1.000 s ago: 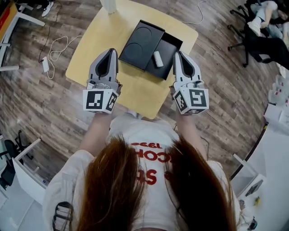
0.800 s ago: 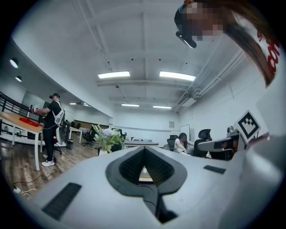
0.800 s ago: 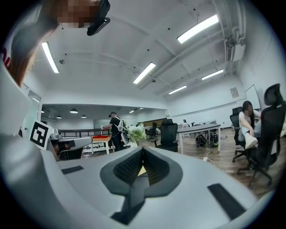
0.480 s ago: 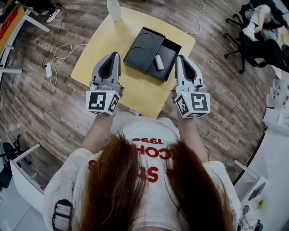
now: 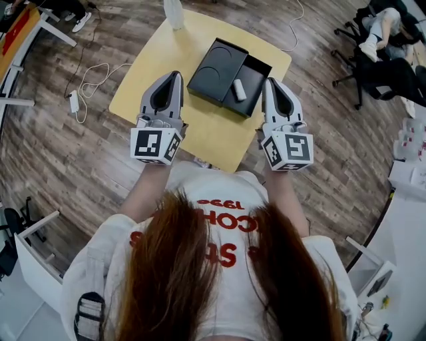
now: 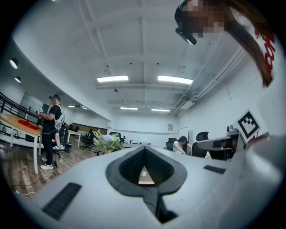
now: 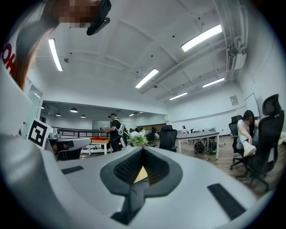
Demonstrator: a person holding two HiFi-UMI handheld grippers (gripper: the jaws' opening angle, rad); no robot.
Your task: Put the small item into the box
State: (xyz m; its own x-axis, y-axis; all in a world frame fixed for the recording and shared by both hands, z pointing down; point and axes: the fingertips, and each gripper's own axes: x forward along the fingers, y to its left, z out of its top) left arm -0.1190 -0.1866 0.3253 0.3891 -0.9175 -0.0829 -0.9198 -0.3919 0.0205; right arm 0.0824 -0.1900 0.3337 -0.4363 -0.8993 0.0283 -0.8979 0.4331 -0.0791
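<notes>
On the yellow table [image 5: 206, 133] stands an open black box [image 5: 254, 74] with its black lid [image 5: 214, 70] lying against its left side. A small white item [image 5: 238, 89] lies inside the box. My left gripper [image 5: 174, 75] hovers over the table left of the lid, shut and empty. To the right of the box is my right gripper [image 5: 269, 81], also shut with nothing in it. Both gripper views look level across the room over the closed jaws, left gripper [image 6: 144, 150] and right gripper [image 7: 143, 151]; the box is hidden in them.
A white bottle-like object [image 5: 174, 13] stands at the table's far edge. A white cable [image 5: 90, 73] and adapter [image 5: 73, 101] lie on the wooden floor to the left. Office chairs [image 5: 373, 63] stand at the right. A person [image 6: 50, 129] stands by a desk in the room.
Both grippers stay shut on either side of the box, having drifted slightly to the right. The white item has not moved in the box.
</notes>
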